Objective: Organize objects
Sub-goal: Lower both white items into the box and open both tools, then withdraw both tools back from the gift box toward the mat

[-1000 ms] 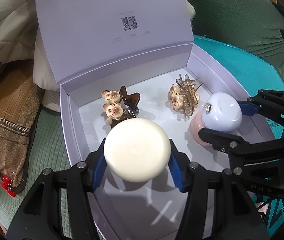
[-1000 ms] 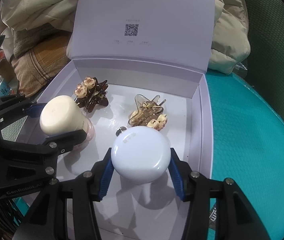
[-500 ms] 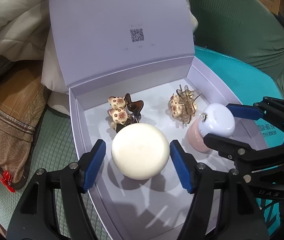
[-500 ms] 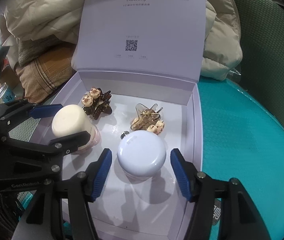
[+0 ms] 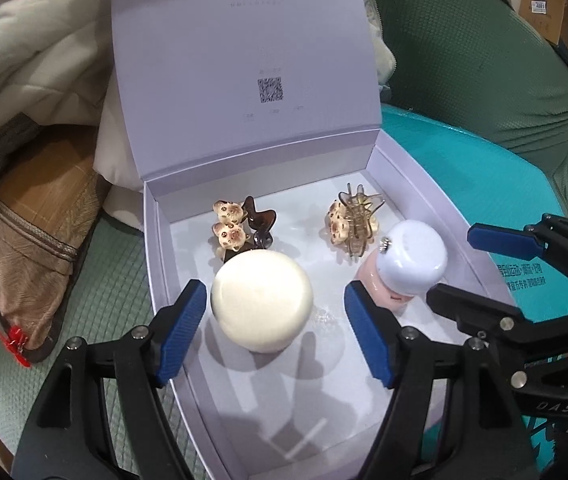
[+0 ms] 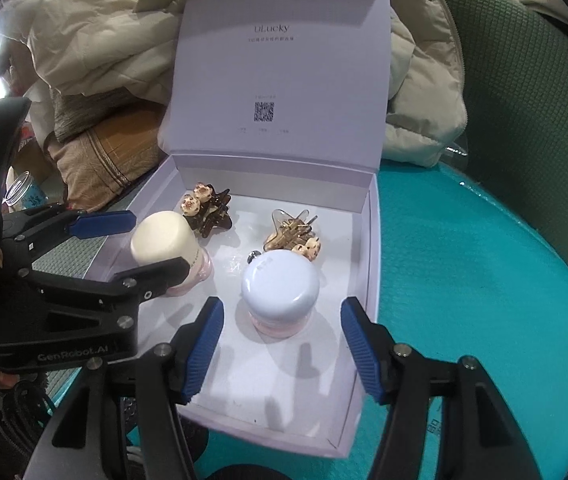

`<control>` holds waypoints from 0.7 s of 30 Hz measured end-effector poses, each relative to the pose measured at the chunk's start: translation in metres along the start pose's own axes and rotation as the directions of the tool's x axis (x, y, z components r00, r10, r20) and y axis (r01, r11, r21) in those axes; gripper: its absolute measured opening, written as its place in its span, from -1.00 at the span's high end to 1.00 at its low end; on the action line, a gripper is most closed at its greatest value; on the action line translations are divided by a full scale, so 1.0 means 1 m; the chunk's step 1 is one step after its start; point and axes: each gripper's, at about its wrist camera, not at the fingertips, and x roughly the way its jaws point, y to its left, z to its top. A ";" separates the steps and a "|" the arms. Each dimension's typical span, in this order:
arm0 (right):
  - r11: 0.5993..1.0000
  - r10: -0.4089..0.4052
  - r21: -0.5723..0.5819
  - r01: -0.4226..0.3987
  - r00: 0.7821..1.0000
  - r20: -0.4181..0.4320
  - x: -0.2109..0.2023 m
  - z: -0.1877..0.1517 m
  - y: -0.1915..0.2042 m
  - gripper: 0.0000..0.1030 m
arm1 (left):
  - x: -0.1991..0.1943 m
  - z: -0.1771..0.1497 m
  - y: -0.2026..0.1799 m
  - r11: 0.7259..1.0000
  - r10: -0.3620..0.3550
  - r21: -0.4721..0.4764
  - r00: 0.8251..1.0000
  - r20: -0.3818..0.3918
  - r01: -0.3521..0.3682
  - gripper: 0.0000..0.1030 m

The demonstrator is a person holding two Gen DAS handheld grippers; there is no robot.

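Left claw (image 5: pixel 276 332): my jaws have just been opening; blue pads stand clear on either side of the cream-capped jar (image 5: pixel 262 300), gripping nothing
Right claw (image 6: pixel 282 354): jaws have just been parting too, now a moderate gap; the white-capped jar (image 6: pixel 280 286) sits between the pads untouched
Box (image 6: pixel 357 280): lilac, lid propped upright at the back with a QR code; I see it resting on a teal surface (image 6: pixel 463 300)
Jars: both upright on the box floor, side by side, apart
Dark hair clip (image 5: pixel 244 226): back left, just behind the cream-capped jar
Clear hair clip (image 5: pixel 353 222): back right, just behind the white-capped jar
Surroundings: beige padded jacket (image 6: pixel 84 40) behind the lid
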 end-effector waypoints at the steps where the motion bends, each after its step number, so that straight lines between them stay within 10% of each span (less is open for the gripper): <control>1: 1.000 0.000 -0.002 0.000 1.000 0.004 -0.003 0.000 0.001 -0.20 | -0.003 0.000 -0.002 1.000 0.001 0.003 1.000 0.000 -0.001 -0.37; 21: 0.999 -0.021 -0.040 0.025 0.995 0.097 -0.093 -0.003 0.016 -0.37 | -0.093 -0.006 -0.022 0.999 0.034 0.002 0.997 0.064 -0.034 -0.43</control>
